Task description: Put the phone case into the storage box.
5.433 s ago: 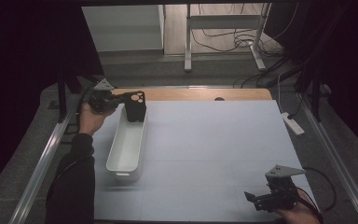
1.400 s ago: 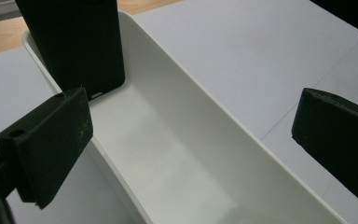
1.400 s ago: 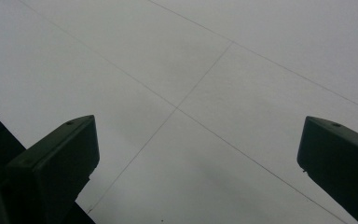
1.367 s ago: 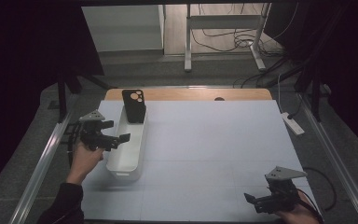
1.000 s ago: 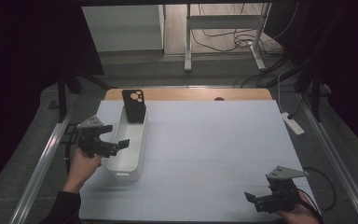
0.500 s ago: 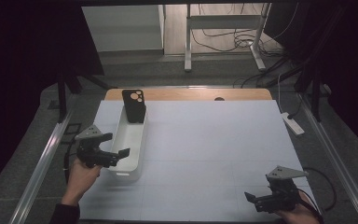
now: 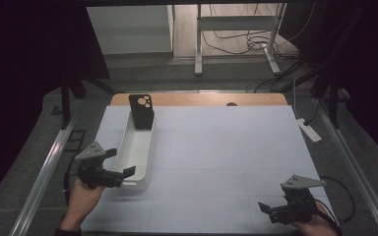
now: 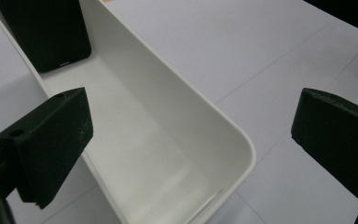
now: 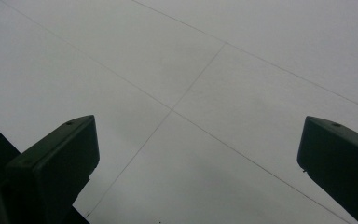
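Near the left edge of the table [image 7: 216, 147], we see the long white tray [image 7: 136, 150] lying lengthwise, with the black phone case [image 7: 141, 111] standing upright in its far end, leaning against the end wall. So the placing looks done to us: the case is in the tray and nothing grips it. Our left gripper [image 7: 120, 173] hangs at the tray's near end with its jaws spread wide; in the left gripper view they straddle the tray's rounded near corner [image 8: 242, 140] without touching it. Our right gripper [image 7: 270, 209] rests at the near right corner of the table, jaws likewise apart over bare surface. What is left, we judge, is at most handling the tray itself.
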The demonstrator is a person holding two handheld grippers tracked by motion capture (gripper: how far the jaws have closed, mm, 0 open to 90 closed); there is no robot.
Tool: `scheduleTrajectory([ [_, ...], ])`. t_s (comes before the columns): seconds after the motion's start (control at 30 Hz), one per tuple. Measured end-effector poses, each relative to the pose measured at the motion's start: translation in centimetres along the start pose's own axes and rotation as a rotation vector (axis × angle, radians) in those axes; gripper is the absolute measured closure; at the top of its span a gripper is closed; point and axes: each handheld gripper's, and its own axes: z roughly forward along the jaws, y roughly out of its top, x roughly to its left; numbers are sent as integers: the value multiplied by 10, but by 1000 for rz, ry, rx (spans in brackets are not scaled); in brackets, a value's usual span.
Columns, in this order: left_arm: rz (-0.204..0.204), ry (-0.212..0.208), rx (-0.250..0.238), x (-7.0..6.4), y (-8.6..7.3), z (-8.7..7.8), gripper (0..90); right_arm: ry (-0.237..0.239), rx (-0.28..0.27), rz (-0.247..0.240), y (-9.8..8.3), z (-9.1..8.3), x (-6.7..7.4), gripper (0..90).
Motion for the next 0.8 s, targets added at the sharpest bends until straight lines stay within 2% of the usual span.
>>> scheduleTrajectory([
  [0.27, 11, 11, -3, -10, -8, -7, 0, -1, 1, -2, 0, 0, 0, 0],
  [0.8, 2, 34, -20, -25, -24, -23, 0, -4, 1, -5, 0, 0, 0, 0],
])
